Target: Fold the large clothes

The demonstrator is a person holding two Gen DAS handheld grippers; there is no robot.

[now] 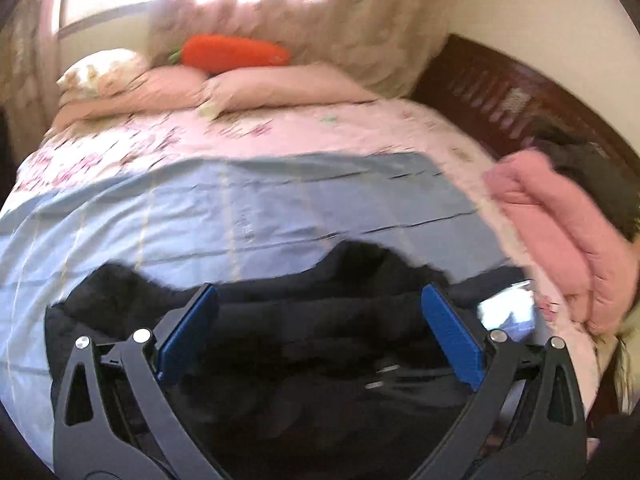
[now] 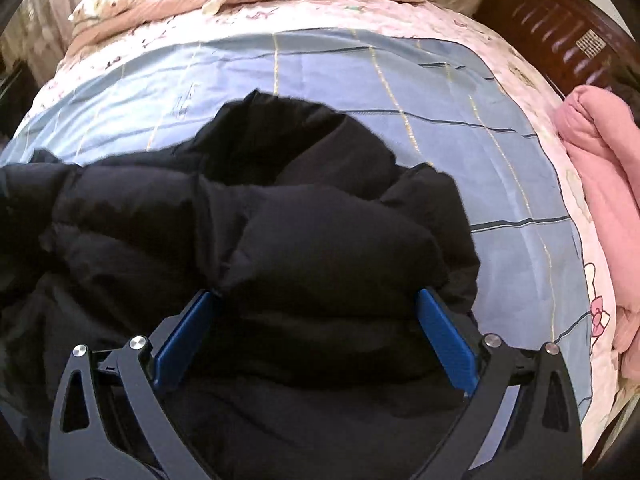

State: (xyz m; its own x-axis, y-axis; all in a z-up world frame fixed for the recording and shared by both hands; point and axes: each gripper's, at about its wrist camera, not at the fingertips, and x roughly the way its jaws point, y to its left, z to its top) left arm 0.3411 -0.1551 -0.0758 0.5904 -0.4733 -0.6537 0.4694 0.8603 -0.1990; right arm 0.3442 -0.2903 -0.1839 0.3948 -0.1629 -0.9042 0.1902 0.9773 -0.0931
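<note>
Both tongs, left gripper (image 1: 320,320) and right gripper (image 2: 318,324), gape wide with the puffy black coat (image 2: 280,220) bunched right between and under them, so the folding has barely begun.

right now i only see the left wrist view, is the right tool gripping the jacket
Observer: No. The right tool is open and straddles a puffy bulge of the jacket without clamping it.
Operator: is the jacket flat there
Observer: No. It is bunched in thick rolls, and one lobe pokes up onto the blue sheet.
Operator: how far left does it go
Observer: It runs out past that view's left edge, so I cannot tell where it ends.
</note>
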